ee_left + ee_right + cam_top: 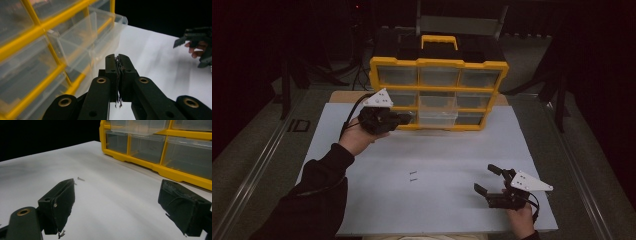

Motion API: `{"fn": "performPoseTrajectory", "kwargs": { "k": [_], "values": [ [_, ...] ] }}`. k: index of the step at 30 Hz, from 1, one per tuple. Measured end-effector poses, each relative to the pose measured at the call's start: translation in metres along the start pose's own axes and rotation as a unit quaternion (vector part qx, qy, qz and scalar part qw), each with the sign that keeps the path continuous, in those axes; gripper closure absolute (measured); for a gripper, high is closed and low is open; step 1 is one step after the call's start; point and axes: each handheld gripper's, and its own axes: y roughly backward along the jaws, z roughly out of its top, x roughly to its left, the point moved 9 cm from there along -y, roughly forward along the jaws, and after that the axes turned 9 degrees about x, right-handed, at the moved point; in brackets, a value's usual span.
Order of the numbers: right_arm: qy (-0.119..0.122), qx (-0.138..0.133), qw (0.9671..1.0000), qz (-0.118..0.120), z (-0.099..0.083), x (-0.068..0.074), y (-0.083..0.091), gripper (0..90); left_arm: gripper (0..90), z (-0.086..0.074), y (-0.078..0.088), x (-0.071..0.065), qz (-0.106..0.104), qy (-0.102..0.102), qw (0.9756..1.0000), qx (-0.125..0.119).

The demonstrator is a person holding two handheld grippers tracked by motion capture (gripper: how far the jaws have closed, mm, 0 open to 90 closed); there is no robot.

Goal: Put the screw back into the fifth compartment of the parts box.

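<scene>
A yellow organizer [439, 63] with clear drawers stands upright at the back of the white table [452, 150]. One middle drawer [437, 118] in a lower row is pulled partly out; it also juts toward me in the left gripper view [82, 42]. My left gripper [404, 119] hovers by the organizer's lower left, just beside that drawer. Its jaws [119, 60] are shut, and I see nothing between the pads. My right gripper [488, 179] stands open near the table's front right, with nothing between its pads [60, 205]. Two small screws [413, 176] lie on the table's middle.
One screw [80, 179] lies beyond the right gripper's left jaw, and the organizer's yellow frame [150, 167] is farther off. The right gripper [192, 53] and its hand appear at the right edge of the left gripper view. Dark floor surrounds the table.
</scene>
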Motion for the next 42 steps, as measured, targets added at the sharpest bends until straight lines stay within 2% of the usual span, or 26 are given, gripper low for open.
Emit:
{"fn": "performPoseTrajectory", "kwargs": {
  "k": [3, 4, 9, 13, 15, 16, 22, 28, 32, 33, 35, 37, 42],
  "values": [
    [0.000, 0.000, 1.0000, 0.000, 0.000, 0.000, 0.000, 13.9, 88.4, 0.003, -0.001, 0.001, 0.000, 0.000, 1.0000, -0.002],
    [0.000, 0.000, 1.0000, 0.000, 0.000, 0.000, 0.000, 14.0, 88.4, 0.018, -0.004, 0.005, -0.002, 0.001, 1.0000, -0.009],
    [-0.001, 0.000, 1.0000, 0.002, 0.000, 0.000, 0.000, 14.0, 88.4, 0.036, -0.015, 0.010, -0.002, 0.001, 0.9998, -0.020],
    [0.000, -0.001, 1.0000, 0.003, 0.000, 0.000, 0.000, 13.9, 88.4, 0.045, -0.026, 0.015, -0.001, 0.011, 0.9995, -0.031],
    [-0.001, -0.001, 1.0000, 0.003, 0.000, 0.000, 0.000, 13.9, 88.4, 0.045, -0.026, 0.015, -0.001, 0.011, 0.9995, -0.031],
    [-0.001, -0.001, 1.0000, 0.003, 0.000, 0.000, 0.001, 13.9, 88.4, 0.049, -0.034, 0.017, 0.000, 0.018, 0.9991, -0.038],
    [-0.003, -0.003, 1.0000, 0.005, 0.000, 0.000, 0.002, 13.9, 88.3, 0.050, -0.051, 0.019, 0.009, 0.037, 0.9986, -0.037],
    [-0.003, -0.004, 1.0000, 0.006, 0.000, 0.000, 0.003, 14.0, 88.3, 0.048, -0.061, 0.022, 0.014, 0.061, 0.9978, -0.023],
    [-0.002, -0.004, 1.0000, 0.007, 0.000, 0.000, 0.003, 13.9, 88.2, 0.047, -0.067, 0.023, 0.022, 0.060, 0.9978, -0.014],
    [-0.002, -0.003, 1.0000, 0.008, 0.000, 0.000, 0.002, 14.0, 88.0, 0.046, -0.068, 0.023, 0.030, 0.058, 0.9978, -0.009],
    [-0.002, -0.003, 1.0000, 0.008, 0.000, 0.000, 0.003, 13.9, 83.7, 0.044, -0.070, 0.024, 0.031, 0.062, 0.9976, -0.005],
    [-0.001, -0.004, 1.0000, 0.007, 0.000, 0.000, 0.003, 13.9, 81.1, 0.043, -0.072, 0.024, 0.042, 0.058, 0.9974, -0.001],
    [-0.002, -0.004, 1.0000, 0.008, 0.000, 0.000, 0.003, 13.9, 68.2, 0.045, -0.070, 0.021, 0.030, 0.061, 0.9977, -0.006]
  ]
}}
